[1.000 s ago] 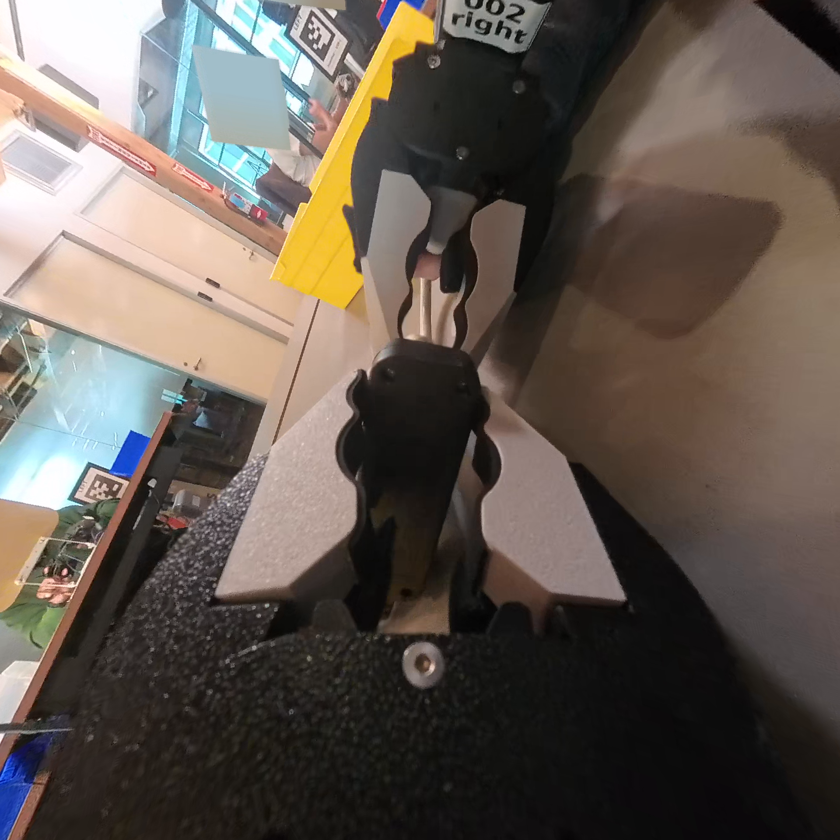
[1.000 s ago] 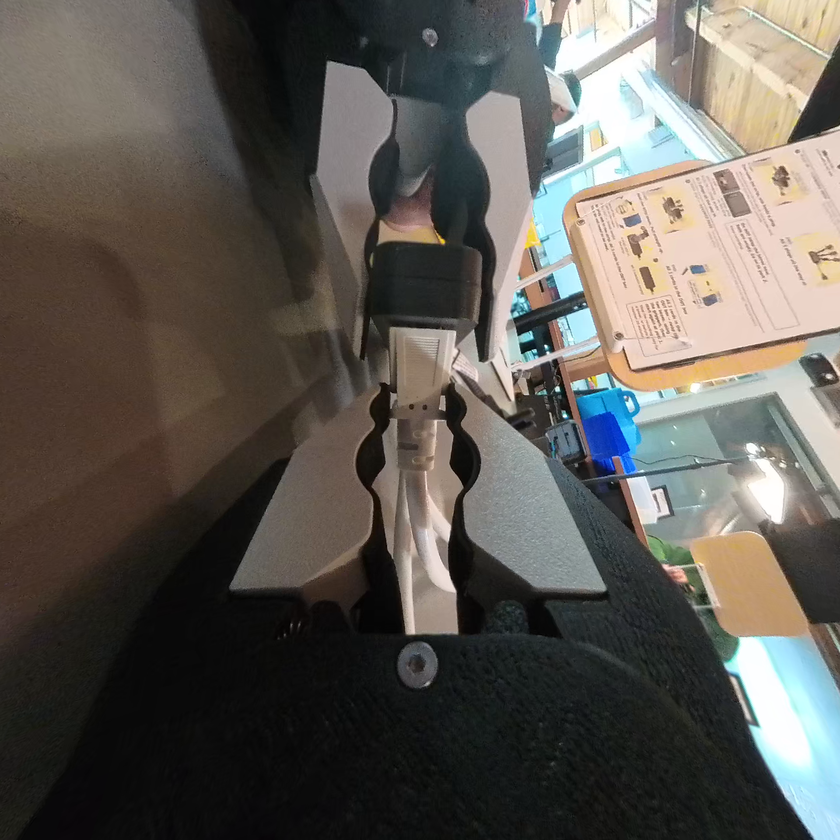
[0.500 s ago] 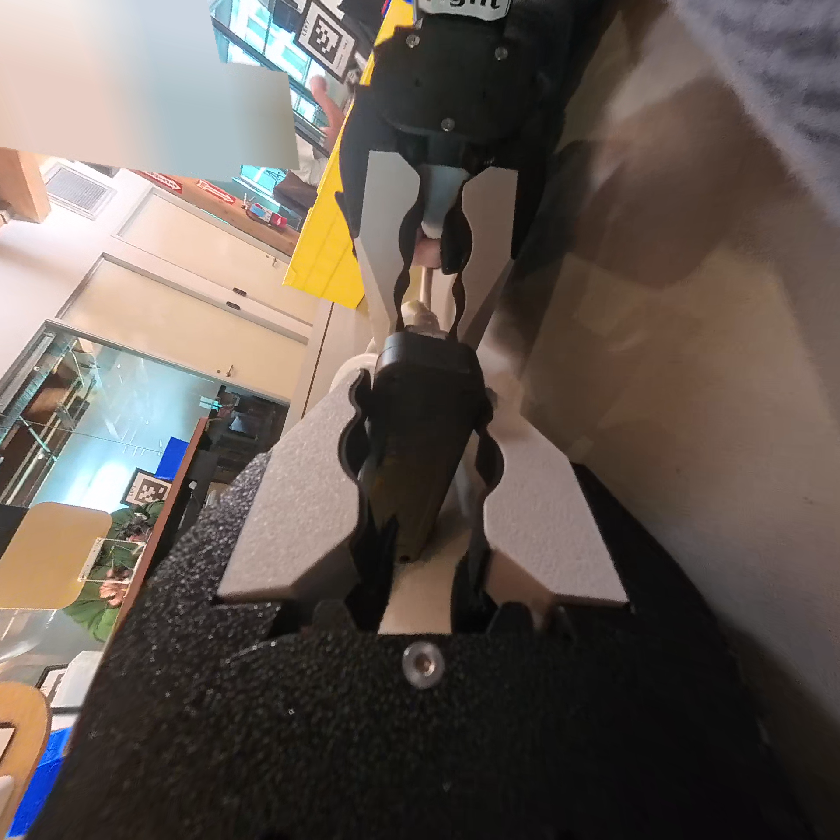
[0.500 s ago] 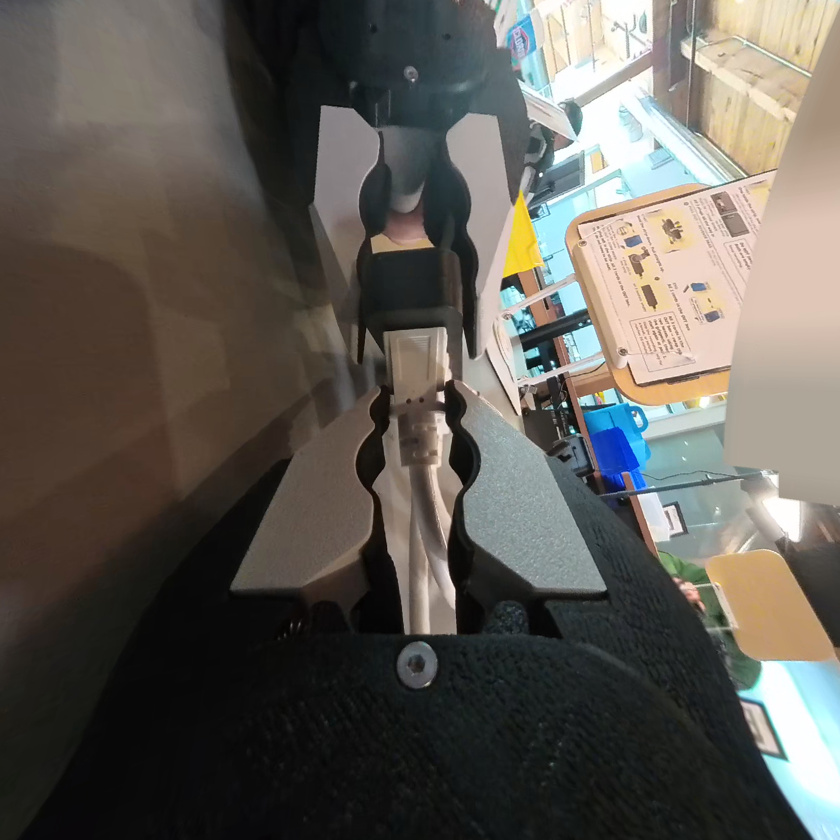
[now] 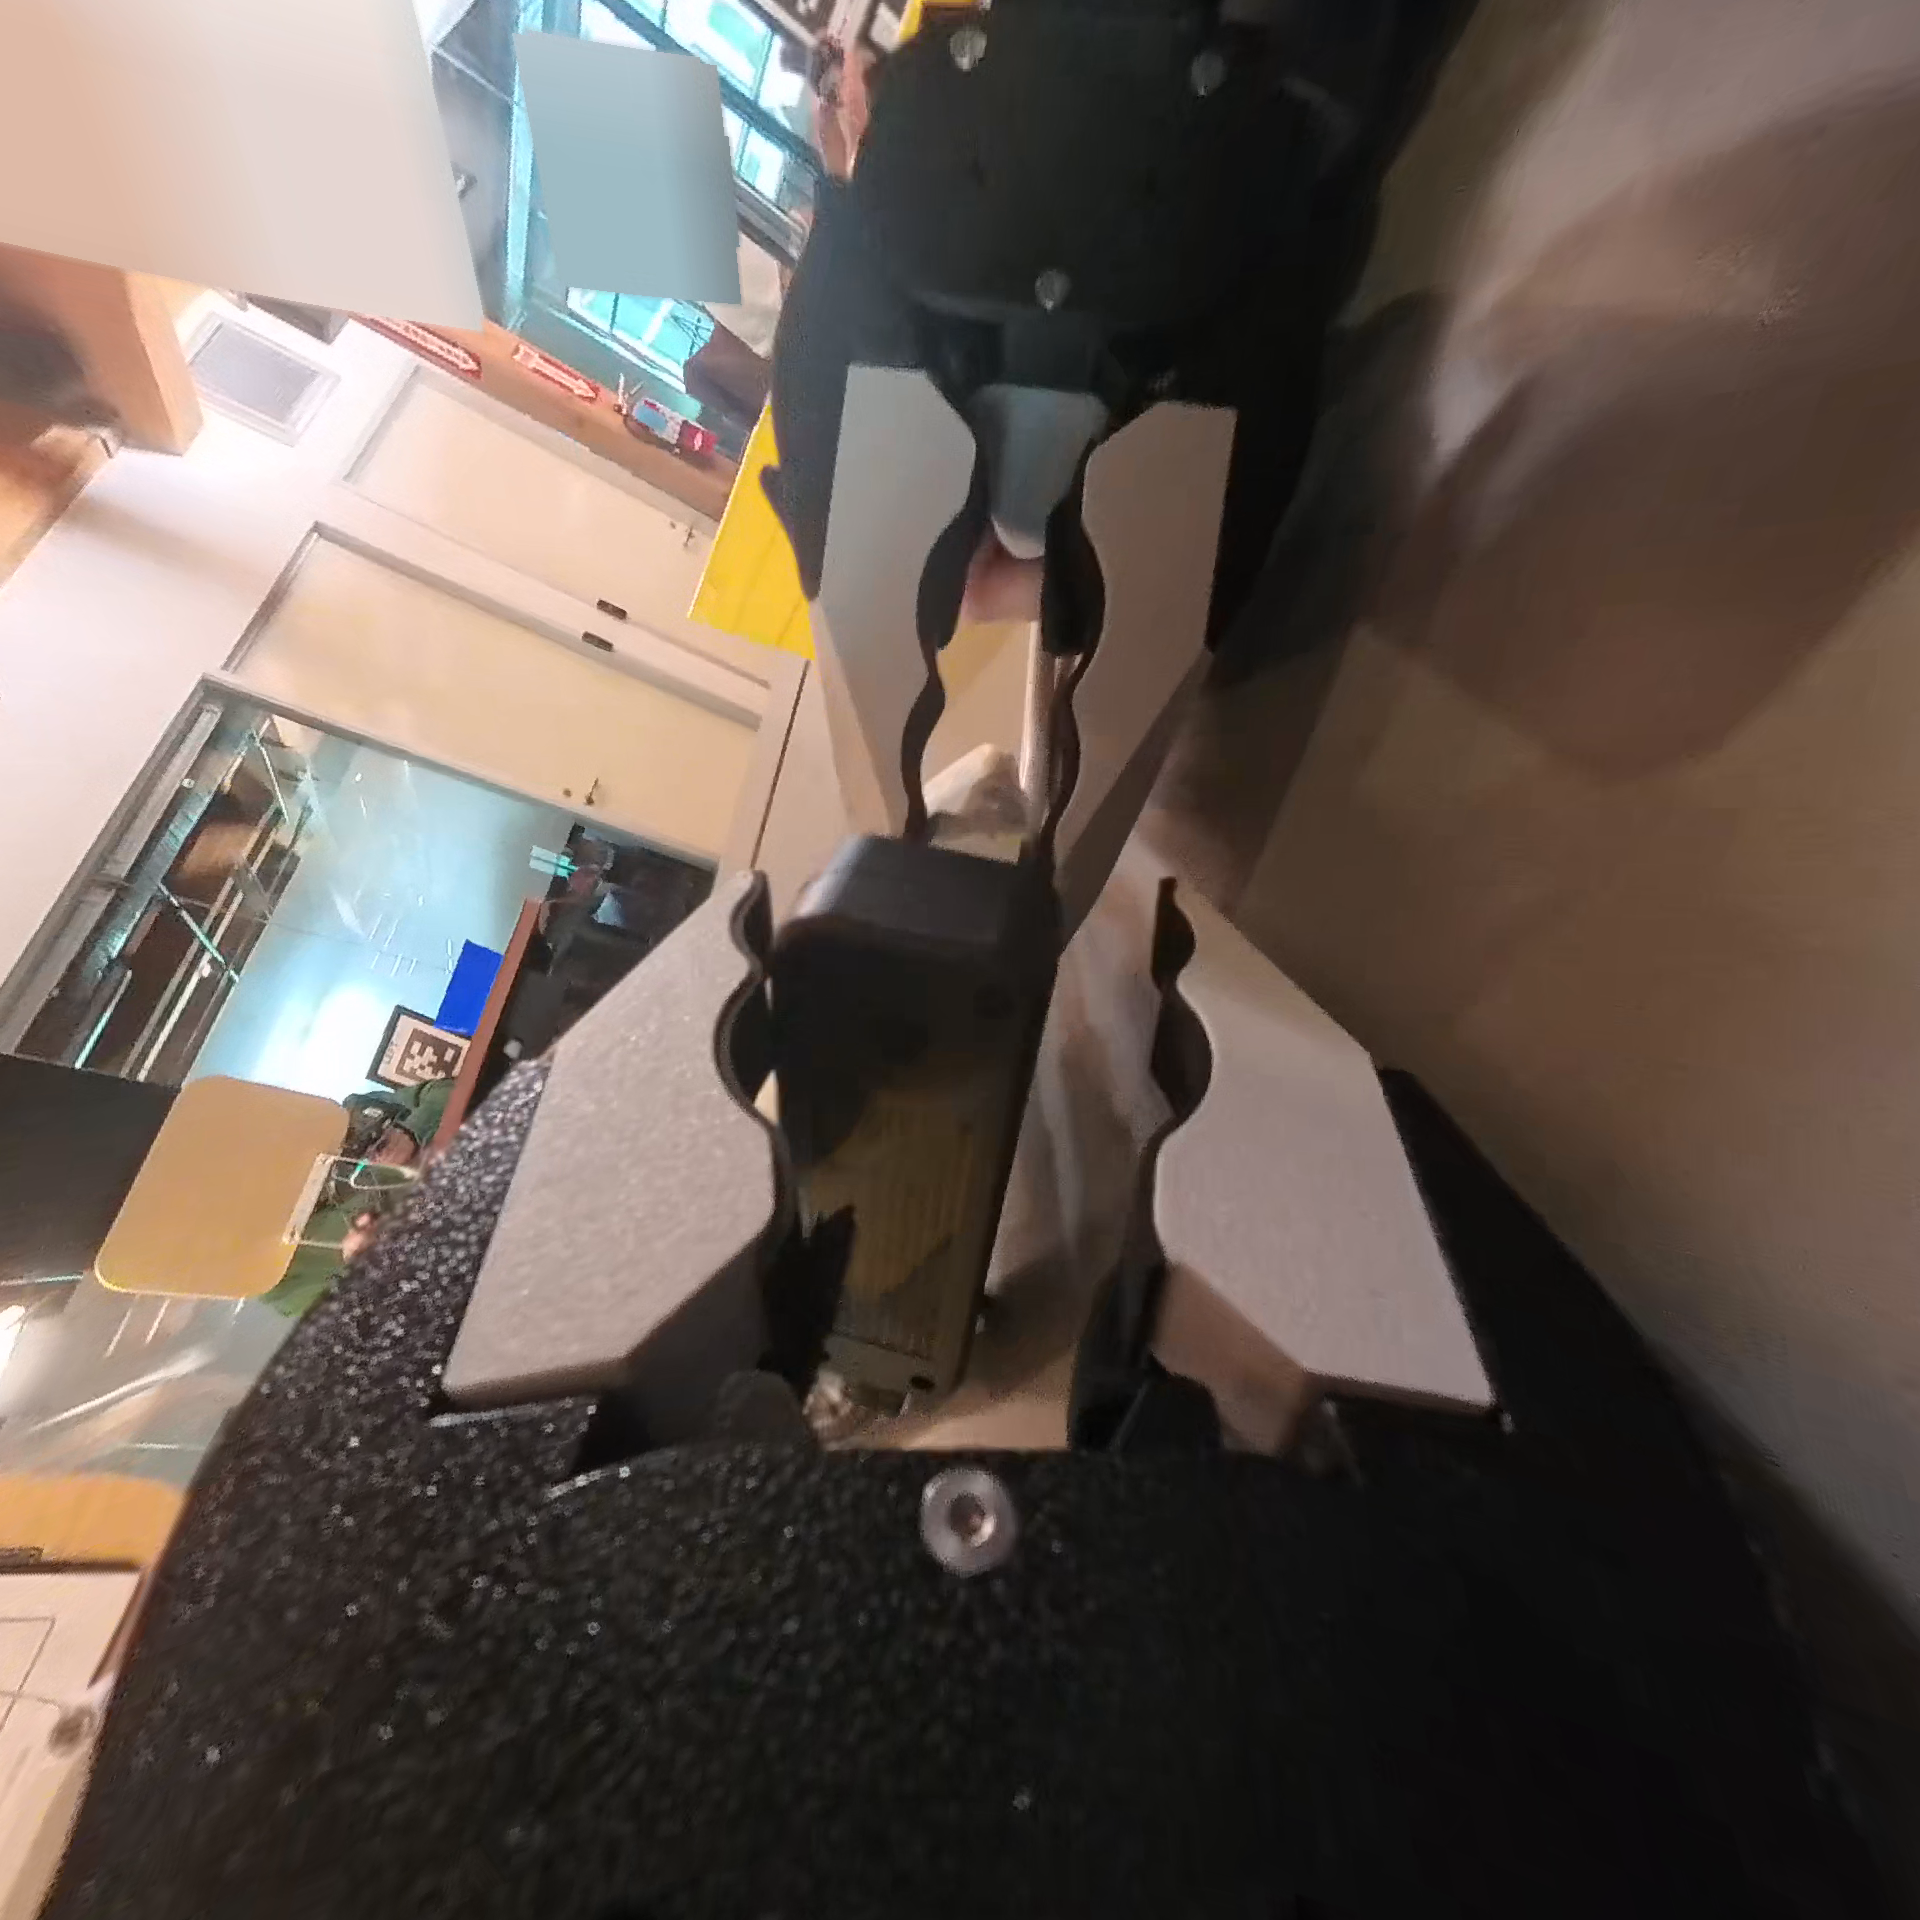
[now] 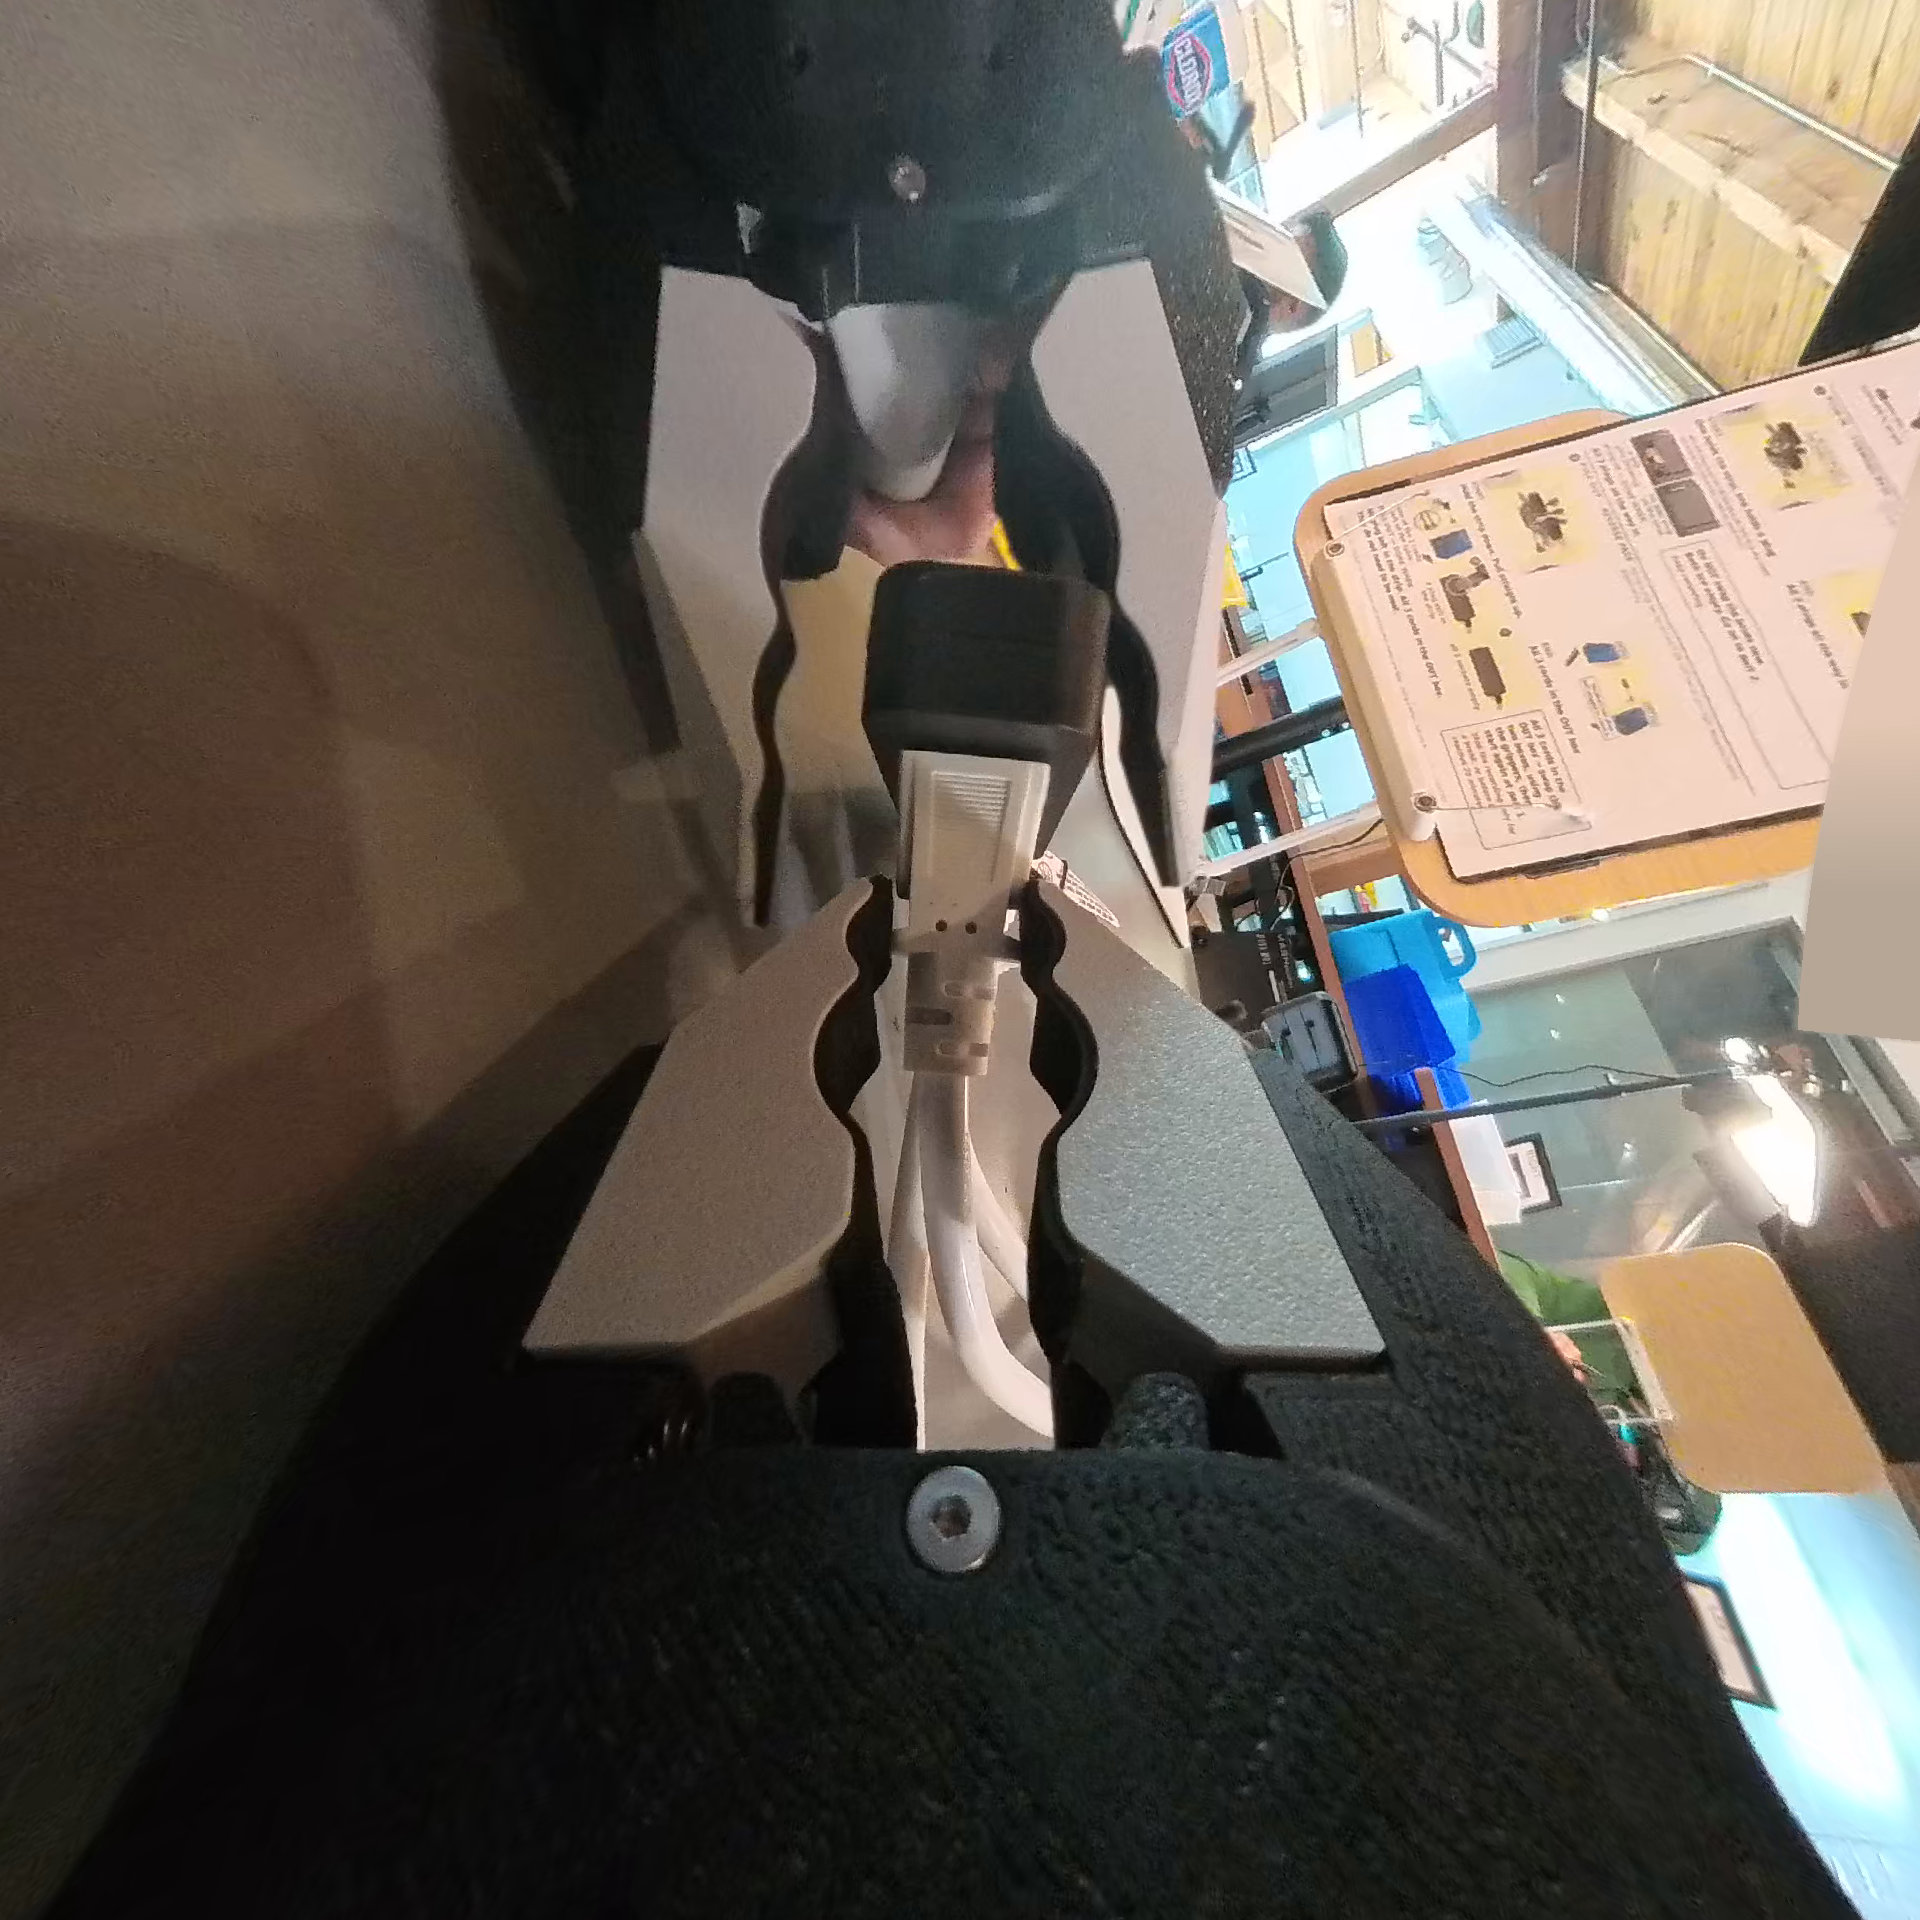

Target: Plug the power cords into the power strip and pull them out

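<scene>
In the left wrist view the black power strip (image 5: 914,1039), with a yellowish face, lies between my left gripper's (image 5: 956,914) jaws. They stand apart: the strip rests against the left finger, with a gap to the right finger (image 5: 1288,1164). My right gripper (image 5: 982,821) faces it from the strip's far end. In the right wrist view my right gripper (image 6: 956,904) is shut on the white plug (image 6: 971,821), which sits in the end of the power strip (image 6: 982,665). The white cord (image 6: 956,1247) runs back between its fingers. The left gripper's fingers (image 6: 717,520) stand wide of the strip.
The beige tabletop (image 5: 1558,1039) fills one side of each view (image 6: 260,935). An instruction sheet on a wooden stand (image 6: 1621,644) and blue bins (image 6: 1392,997) are beyond it. A yellow board (image 5: 758,561) stands behind the right gripper. Less than 4 cm separates the two grippers' tips.
My left gripper has opened and let go of the power strip, which now leans against its left finger. The right gripper stays shut on the white plug in the strip.
</scene>
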Tool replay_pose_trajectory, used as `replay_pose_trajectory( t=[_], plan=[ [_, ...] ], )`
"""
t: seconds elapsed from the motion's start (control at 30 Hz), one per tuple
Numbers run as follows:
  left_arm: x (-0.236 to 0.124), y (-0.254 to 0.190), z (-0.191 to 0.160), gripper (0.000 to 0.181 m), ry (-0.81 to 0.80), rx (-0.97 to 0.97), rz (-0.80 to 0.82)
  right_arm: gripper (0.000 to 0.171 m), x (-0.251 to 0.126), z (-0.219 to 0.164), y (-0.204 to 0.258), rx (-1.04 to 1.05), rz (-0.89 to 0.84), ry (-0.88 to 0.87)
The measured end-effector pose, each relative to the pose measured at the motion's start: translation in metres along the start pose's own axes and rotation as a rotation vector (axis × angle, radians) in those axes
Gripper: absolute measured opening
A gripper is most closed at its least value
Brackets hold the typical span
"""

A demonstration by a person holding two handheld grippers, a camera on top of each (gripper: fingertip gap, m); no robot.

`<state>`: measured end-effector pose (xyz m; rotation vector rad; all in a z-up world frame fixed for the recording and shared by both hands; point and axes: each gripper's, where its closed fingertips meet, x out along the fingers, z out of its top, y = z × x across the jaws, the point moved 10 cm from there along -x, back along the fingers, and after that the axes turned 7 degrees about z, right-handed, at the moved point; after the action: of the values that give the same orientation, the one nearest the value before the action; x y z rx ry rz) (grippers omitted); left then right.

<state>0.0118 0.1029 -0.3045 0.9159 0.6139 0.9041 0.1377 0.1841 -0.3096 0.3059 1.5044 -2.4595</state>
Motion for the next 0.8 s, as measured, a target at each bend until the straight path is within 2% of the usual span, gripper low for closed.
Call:
replay_pose_trajectory(
  t=[0.03, 0.2, 0.23, 0.3, 0.37, 0.8],
  plan=[
    [0.001, 0.000, 0.002, 0.072, 0.000, 0.003, 0.001, 0.024, 0.000, 0.000, 0.000, 0.000, 0.000, 0.002],
    [-0.001, 0.004, 0.002, 0.051, 0.008, -0.038, -0.066, 0.025, 0.005, 0.000, 0.002, 0.063, 0.032, -0.022],
    [-0.001, 0.005, 0.002, 0.049, 0.004, -0.047, -0.070, 0.031, 0.007, -0.001, 0.001, 0.093, 0.043, -0.016],
    [-0.001, 0.006, 0.001, 0.049, -0.006, -0.055, -0.068, 0.036, 0.009, 0.001, 0.000, 0.120, 0.046, -0.016],
    [-0.001, 0.009, 0.000, 0.048, -0.006, -0.068, -0.076, 0.025, 0.013, 0.005, 0.002, 0.098, 0.047, -0.013],
    [-0.003, 0.005, -0.011, 0.052, -0.004, -0.067, -0.088, 0.025, 0.023, 0.018, 0.007, 0.057, 0.057, -0.018]
  ],
)
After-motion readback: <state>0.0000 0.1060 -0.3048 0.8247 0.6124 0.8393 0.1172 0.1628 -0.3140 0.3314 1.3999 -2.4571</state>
